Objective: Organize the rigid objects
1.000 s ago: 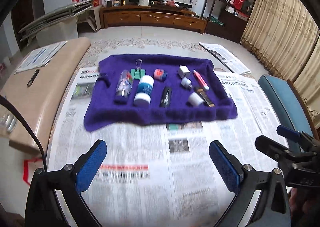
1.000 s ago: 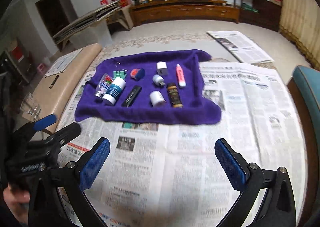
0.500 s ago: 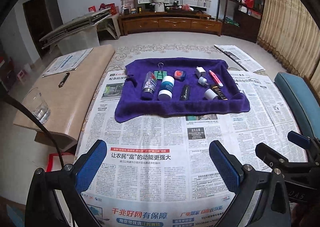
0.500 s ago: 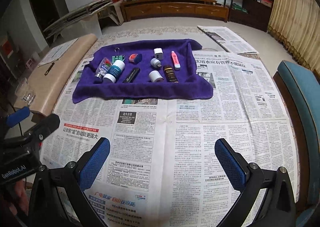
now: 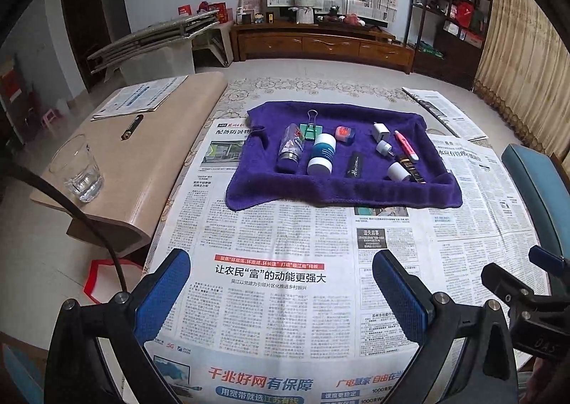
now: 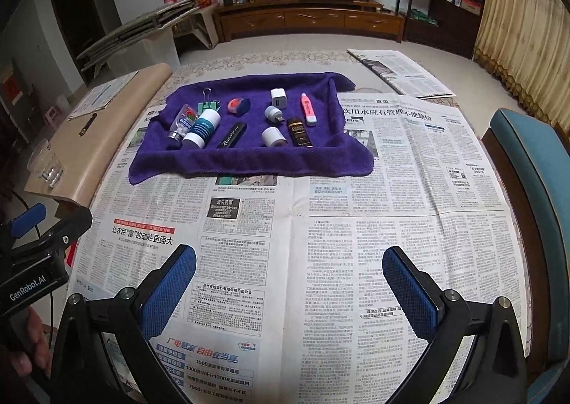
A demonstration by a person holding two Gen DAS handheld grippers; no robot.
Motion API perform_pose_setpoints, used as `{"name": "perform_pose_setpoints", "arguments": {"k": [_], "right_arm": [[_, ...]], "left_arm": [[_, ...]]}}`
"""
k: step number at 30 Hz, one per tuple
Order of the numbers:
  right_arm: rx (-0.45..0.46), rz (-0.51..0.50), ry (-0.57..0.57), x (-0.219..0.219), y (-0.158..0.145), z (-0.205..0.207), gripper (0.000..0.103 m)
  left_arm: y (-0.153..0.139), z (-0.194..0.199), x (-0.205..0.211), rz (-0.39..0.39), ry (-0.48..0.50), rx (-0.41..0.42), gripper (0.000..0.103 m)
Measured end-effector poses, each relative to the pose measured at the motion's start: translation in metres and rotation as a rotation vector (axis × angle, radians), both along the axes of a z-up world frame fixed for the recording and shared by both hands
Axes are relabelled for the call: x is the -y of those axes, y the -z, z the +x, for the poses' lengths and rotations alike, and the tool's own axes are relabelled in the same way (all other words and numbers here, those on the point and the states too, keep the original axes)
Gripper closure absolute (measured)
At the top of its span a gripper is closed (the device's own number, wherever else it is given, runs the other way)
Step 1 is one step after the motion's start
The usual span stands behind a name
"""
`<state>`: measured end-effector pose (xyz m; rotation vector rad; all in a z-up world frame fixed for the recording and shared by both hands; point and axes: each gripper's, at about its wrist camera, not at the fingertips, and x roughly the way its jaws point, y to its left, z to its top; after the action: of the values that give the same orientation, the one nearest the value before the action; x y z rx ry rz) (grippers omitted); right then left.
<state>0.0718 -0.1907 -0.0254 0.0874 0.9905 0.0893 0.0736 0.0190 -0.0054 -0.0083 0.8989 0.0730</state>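
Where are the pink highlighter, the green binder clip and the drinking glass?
pink highlighter [image 6: 308, 109], right wrist view, middle of its barrel.
green binder clip [image 5: 311, 130], left wrist view, on its green body.
drinking glass [image 5: 76, 169], left wrist view, on its clear side wall.

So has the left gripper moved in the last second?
Yes. The left gripper has pulled back toward the person: the purple towel now sits farther away and more newspaper shows in front of it.

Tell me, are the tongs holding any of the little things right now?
No. The left tongs and right tongs are both open and empty above the newspaper; everything lies on the purple towel.
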Motion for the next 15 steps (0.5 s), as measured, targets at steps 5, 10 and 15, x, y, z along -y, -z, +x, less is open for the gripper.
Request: {"name": "perform_pose_setpoints", "arguments": {"k": [5, 10, 15], "right_arm": [[-0.004, -0.008, -0.005, -0.0026, 0.0026, 0.0007, 0.0], [-0.003, -0.011, -0.002, -0.0021, 0.0039, 0.0005, 0.0], [-0.01, -0.018, -0.011, -0.0059, 0.0077, 0.0004, 0.0]], "left_arm": [[0.0038, 0.0014, 0.0034, 0.011, 0.002, -0.005, 0.0], [0.0066, 0.0023, 0.0059, -0.003, 0.012, -0.014, 0.0], [0.0055, 0.0027, 0.0037, -0.012, 0.014, -0.015, 0.0]]}}
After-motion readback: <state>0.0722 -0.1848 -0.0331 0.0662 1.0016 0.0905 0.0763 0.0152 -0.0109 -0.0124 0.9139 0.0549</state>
